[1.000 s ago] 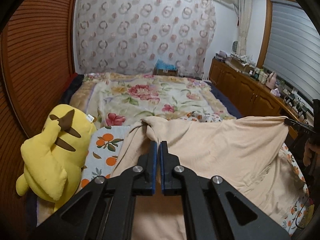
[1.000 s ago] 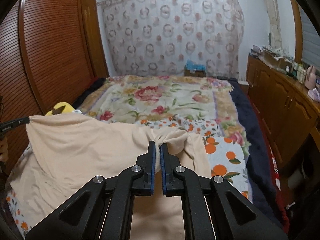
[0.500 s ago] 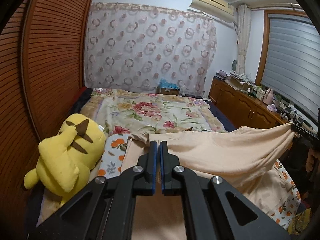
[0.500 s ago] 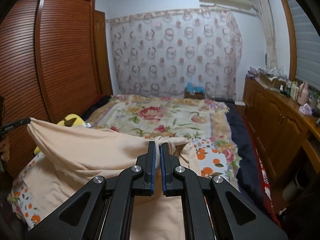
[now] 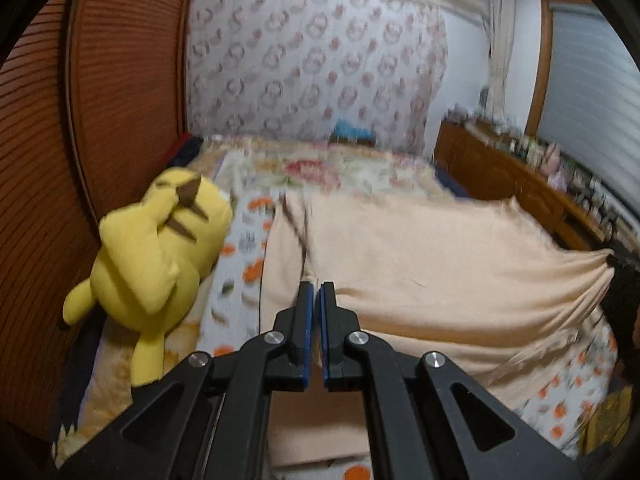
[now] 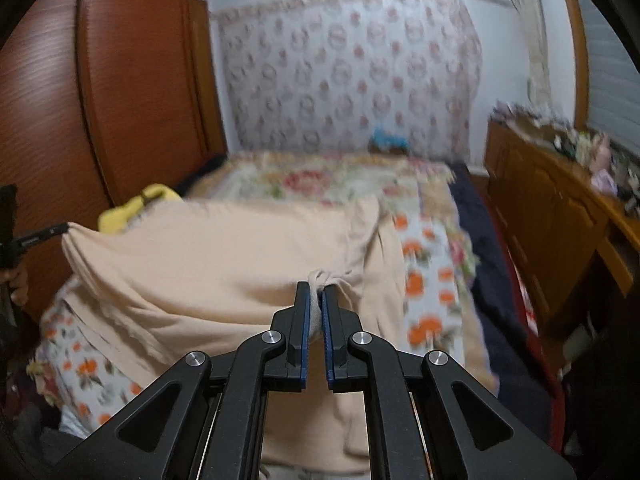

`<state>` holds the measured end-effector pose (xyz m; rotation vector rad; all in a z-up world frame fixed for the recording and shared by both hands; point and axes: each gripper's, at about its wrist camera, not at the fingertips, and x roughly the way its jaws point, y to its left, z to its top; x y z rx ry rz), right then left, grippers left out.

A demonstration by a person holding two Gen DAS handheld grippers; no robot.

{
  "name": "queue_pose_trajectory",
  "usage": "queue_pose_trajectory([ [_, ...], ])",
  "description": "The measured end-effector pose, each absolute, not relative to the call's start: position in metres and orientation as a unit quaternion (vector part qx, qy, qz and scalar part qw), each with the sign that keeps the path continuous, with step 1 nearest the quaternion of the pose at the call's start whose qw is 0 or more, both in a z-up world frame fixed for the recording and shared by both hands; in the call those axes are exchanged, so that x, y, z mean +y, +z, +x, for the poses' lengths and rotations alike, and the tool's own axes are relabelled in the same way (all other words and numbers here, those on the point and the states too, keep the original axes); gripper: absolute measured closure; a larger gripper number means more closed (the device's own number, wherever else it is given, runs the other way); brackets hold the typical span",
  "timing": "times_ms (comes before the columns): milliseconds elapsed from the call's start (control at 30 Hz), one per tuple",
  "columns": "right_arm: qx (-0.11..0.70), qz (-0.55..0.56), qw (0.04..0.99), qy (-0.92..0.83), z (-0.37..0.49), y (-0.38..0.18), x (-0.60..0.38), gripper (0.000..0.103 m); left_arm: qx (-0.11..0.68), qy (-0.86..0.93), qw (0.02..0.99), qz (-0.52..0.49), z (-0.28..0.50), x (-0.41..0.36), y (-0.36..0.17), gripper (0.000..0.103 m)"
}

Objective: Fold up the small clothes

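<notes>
A peach garment (image 5: pixel 420 260) lies spread on the bed, with one edge stretched taut between my two grippers. My left gripper (image 5: pixel 316 292) is shut on one corner, and the cloth runs right to the other corner at my right gripper (image 5: pixel 618 260). In the right wrist view my right gripper (image 6: pixel 316 294) is shut on a bunched bit of the garment (image 6: pixel 224 264). From there the held edge runs left to my left gripper (image 6: pixel 60 228), with a hand (image 6: pixel 18 284) below it.
A yellow plush toy (image 5: pixel 156 256) lies at the bed's left side against a wooden wardrobe (image 5: pixel 100 100). An orange-print sheet (image 6: pixel 424 280) and a floral bedspread (image 5: pixel 340 168) cover the bed. A cluttered wooden dresser (image 6: pixel 560 200) stands along the right.
Both grippers have drawn back toward the near end of the bed, pulling the held edge of the garment over the rest of it. Both stay shut; the views are now blurred.
</notes>
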<state>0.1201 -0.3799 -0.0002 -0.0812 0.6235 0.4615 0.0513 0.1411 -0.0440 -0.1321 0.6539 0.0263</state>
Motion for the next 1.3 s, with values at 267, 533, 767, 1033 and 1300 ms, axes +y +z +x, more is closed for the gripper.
queue_pose_trajectory([
  [267,0.339,-0.057,0.922,0.177,0.117,-0.039,-0.398,0.063,0.352,0.027,0.934,-0.062,0.046,0.146,-0.068,0.073],
  [533,0.351,-0.056,0.916,0.183,0.123,-0.061,-0.395,0.055,0.387,0.027,0.92,-0.054,0.049,0.145,-0.084,0.06],
  [767,0.363,-0.066,0.906,0.207,0.124,-0.077,-0.369,0.055,0.41,0.049,0.909,-0.05,0.05,0.148,-0.1,0.059],
  [1033,0.382,-0.077,0.896,0.213,0.131,-0.092,-0.353,0.053,0.419,0.047,0.905,-0.058,0.051,0.148,-0.107,0.05],
  [1300,0.385,-0.094,0.893,0.212,0.127,-0.097,-0.348,0.049,0.409,0.053,0.909,-0.059,0.052,0.15,-0.11,0.045],
])
